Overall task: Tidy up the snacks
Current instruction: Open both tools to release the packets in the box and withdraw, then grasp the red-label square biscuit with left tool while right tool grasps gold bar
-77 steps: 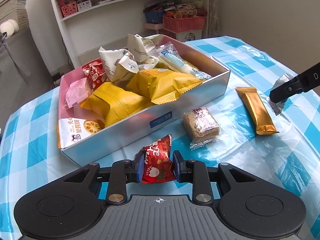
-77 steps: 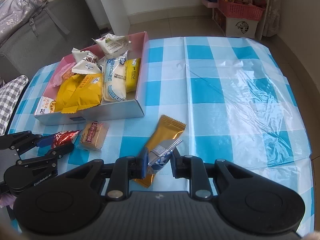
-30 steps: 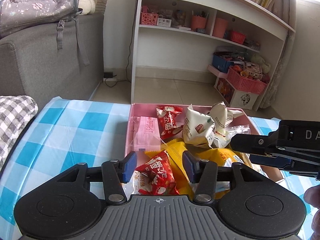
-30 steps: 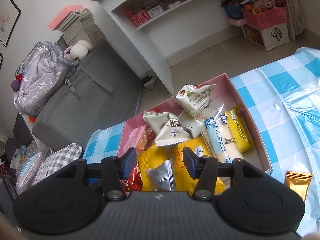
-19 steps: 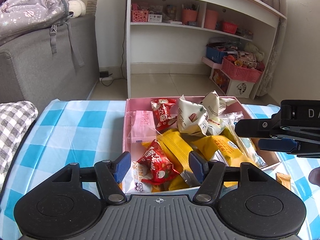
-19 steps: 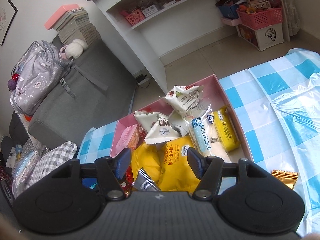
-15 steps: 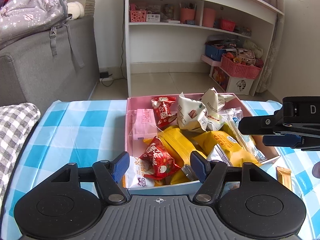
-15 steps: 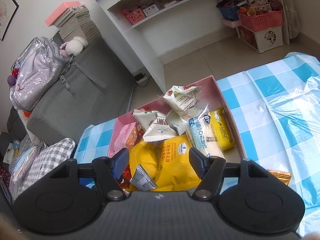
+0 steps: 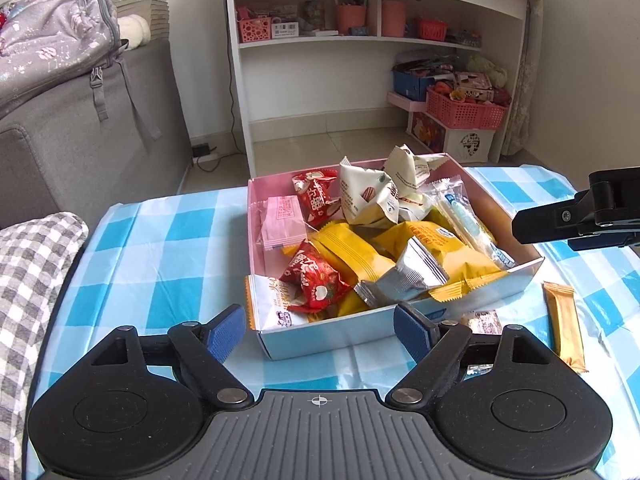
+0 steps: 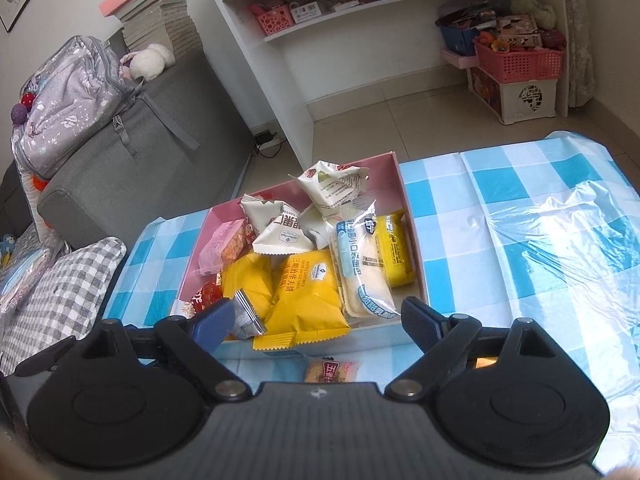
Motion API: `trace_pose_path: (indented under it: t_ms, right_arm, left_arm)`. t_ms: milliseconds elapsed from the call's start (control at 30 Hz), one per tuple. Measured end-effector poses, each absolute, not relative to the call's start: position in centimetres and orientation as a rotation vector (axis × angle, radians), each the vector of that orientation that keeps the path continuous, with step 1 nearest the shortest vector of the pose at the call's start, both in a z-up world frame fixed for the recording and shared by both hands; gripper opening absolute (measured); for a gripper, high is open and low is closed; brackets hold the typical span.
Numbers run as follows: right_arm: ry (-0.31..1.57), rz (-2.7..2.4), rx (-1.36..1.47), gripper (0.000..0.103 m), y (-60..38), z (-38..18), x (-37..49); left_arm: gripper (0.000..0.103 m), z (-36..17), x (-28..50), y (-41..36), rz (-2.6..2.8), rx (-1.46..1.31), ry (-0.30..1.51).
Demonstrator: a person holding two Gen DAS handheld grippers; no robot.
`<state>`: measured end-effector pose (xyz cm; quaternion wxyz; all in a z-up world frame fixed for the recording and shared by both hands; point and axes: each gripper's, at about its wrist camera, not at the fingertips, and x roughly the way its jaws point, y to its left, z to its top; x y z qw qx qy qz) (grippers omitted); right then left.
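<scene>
A pink-lined snack box (image 9: 256, 216) (image 10: 412, 248) on the blue checked table holds several packets. A red packet (image 9: 312, 280) and a silver packet (image 9: 408, 274) (image 10: 246, 312) lie at its near end on yellow packets (image 10: 308, 292). My left gripper (image 9: 320, 330) is open and empty, just before the box's near wall. My right gripper (image 10: 316, 320) is open and empty, above the near wall; its fingers (image 9: 560, 224) show at the right in the left wrist view. A gold bar (image 9: 564, 326) and a brown bar packet (image 9: 482, 322) (image 10: 332, 372) lie on the table beside the box.
A grey sofa (image 9: 80, 148) with a backpack (image 10: 68, 108) stands beyond the table's left. A white shelf unit (image 9: 376, 40) and pink baskets (image 10: 520, 60) stand behind. A checked cloth (image 9: 28, 280) lies at the table's left edge. Clear plastic (image 10: 568, 240) covers the right.
Both grippers opened over the box, letting go of the red packet and the silver packet, which now lie in the box. Both grippers have since drawn back toward the near wall.
</scene>
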<state>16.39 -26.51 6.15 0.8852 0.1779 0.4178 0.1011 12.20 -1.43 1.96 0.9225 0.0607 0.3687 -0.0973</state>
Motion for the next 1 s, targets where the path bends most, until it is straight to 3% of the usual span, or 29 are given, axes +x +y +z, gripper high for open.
trace_pose_path:
  t_ms: [400, 1000]
  right_arm:
    - [0.969, 0.066, 0.275, 0.095, -29.9, 4.2, 15.2]
    - [1.124, -0.064, 0.262, 0.095, -32.5, 1.0, 15.6]
  left_arm:
    - [0.087, 0.8, 10.6, -3.0, -0.263, 0.158, 0.799]
    - [0.085, -2.1, 11.7, -10.8, -0.359, 0.143, 0.847]
